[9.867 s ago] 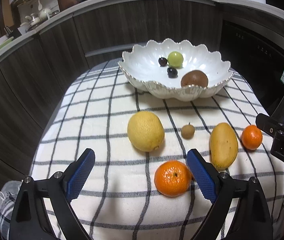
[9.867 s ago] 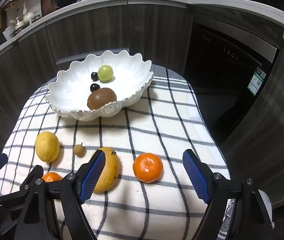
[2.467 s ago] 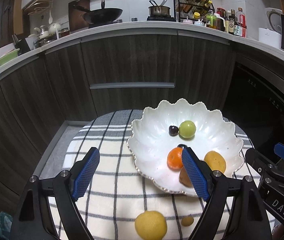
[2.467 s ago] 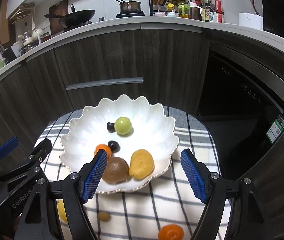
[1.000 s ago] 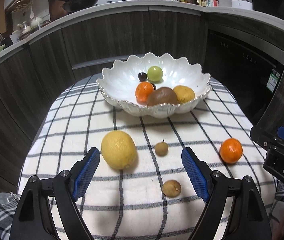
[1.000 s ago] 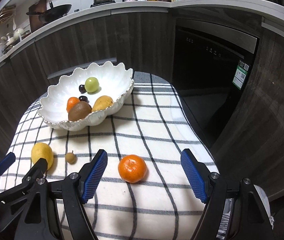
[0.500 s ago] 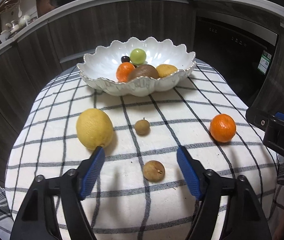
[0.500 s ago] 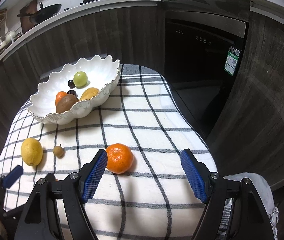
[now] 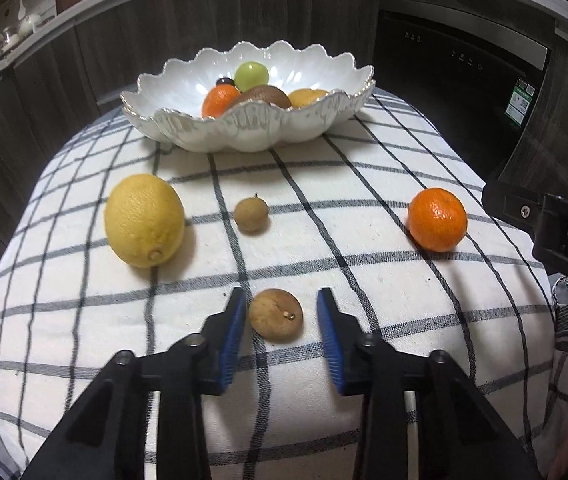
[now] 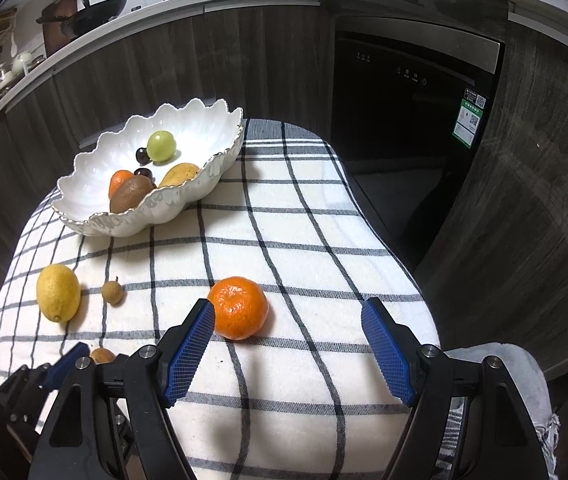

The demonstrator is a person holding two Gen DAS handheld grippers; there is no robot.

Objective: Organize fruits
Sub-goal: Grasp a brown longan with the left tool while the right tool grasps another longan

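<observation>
My left gripper [image 9: 280, 320] straddles a small brown longan [image 9: 275, 315] on the checked cloth, jaws partly closed with gaps on both sides. A second longan [image 9: 251, 215], a lemon [image 9: 144, 220] and a tangerine [image 9: 437, 219] lie beyond it. The white scalloped bowl [image 9: 188, 128] at the back holds a tangerine, a kiwi, a mango, a green fruit and dark grapes. My right gripper [image 10: 288, 340] is open and empty; the tangerine [image 10: 238, 307] sits just beyond its left fingertip. The bowl [image 10: 96, 220], lemon [image 10: 58, 292] and far longan [image 10: 112, 292] also show in the right wrist view.
The cloth-covered table [image 9: 364, 184] drops off at the front and on both sides. Dark cabinets and a black dishwasher [image 10: 412, 92] stand behind and to the right. The right gripper's body [image 9: 556, 224] juts in at the right of the left wrist view.
My left gripper has moved down and forward and narrowed around the near longan. My right gripper has moved slightly closer to the tangerine.
</observation>
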